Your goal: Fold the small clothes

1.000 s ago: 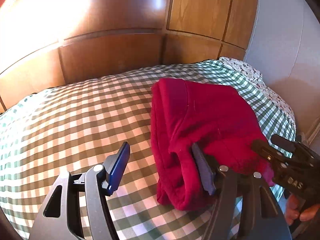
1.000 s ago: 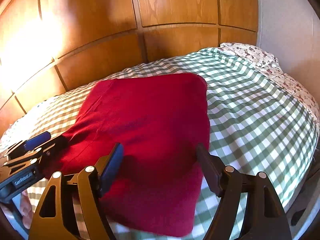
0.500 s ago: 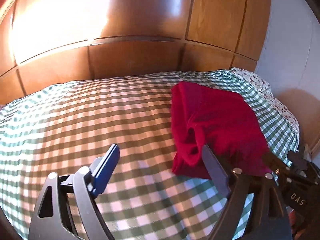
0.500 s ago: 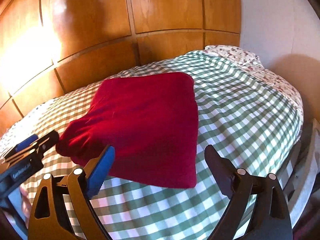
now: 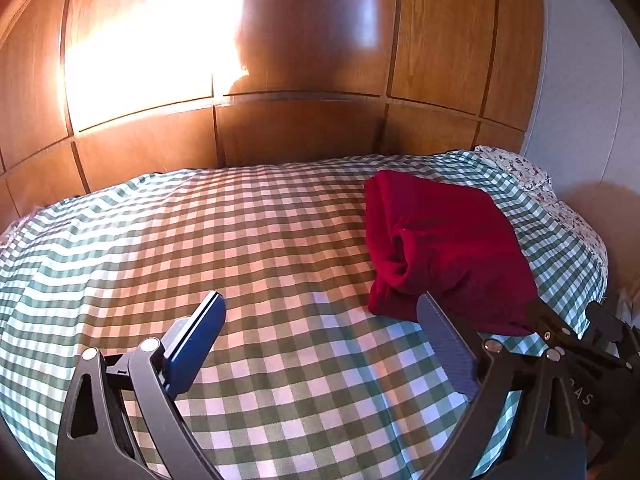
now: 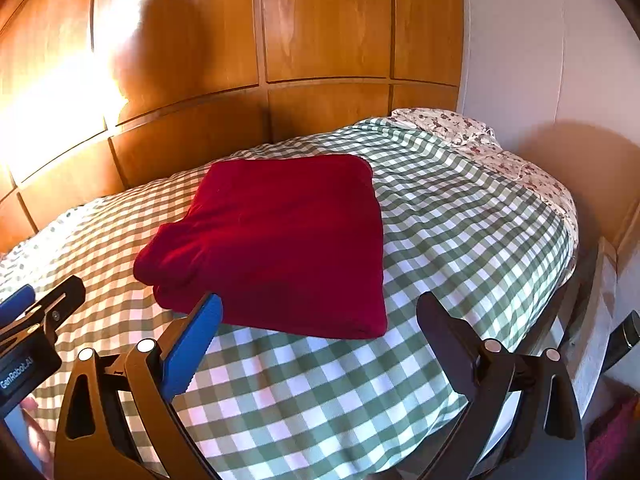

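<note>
A folded red garment (image 6: pixel 280 240) is laid flat on the checked bedspread (image 6: pixel 460 220), toward the pillow (image 6: pixel 440 124) end. Both the left claw (image 5: pixel 320 340) and right claw (image 6: pixel 320 336) have just been opened wide and are held empty, short of the garment's near edge. Broad bare bedspread is left on the garment's left.

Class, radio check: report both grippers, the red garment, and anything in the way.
Left gripper and right gripper open, jaws just opened, nothing between them. Red garment lies folded on the checked bedspread. Nothing in the way.
</note>
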The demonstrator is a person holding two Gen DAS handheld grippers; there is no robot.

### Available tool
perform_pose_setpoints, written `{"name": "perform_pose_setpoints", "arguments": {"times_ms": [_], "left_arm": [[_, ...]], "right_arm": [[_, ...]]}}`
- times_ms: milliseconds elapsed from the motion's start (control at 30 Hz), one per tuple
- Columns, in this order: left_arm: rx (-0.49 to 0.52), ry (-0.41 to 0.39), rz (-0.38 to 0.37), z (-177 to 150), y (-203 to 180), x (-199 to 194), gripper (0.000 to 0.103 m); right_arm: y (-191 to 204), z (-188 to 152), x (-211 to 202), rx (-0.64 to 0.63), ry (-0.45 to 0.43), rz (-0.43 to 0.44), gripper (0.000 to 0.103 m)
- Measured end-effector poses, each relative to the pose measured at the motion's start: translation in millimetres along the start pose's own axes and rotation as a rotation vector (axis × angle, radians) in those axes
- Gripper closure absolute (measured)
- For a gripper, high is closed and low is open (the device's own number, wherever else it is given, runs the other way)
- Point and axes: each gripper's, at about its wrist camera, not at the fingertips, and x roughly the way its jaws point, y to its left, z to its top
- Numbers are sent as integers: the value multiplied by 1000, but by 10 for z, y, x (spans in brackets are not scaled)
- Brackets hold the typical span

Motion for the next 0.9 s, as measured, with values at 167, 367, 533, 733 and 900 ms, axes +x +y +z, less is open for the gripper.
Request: {"name": "perform_pose_setpoints", "arguments": {"times_ms": [167,367,533,733,900], "left_arm": [[-7,-14,4,-3,-12,-75,4],[5,-18,14,-8,-40,-103,3],[7,-12,21,-26,-46,-94,3],[9,-14,25,-26,-54,-99,3],[4,-19,25,-24,-47,-126,3]], "right_arm": [[-39,-41,-90,16,-19,-27,6],[-49,-60,-97,12,-24,-41,6],[-48,-75,-97,13,-24,-42,6],[-54,-62,-127,11,-50,-48,6],[-42,-55,-148,15,-53,-48,6]]}}
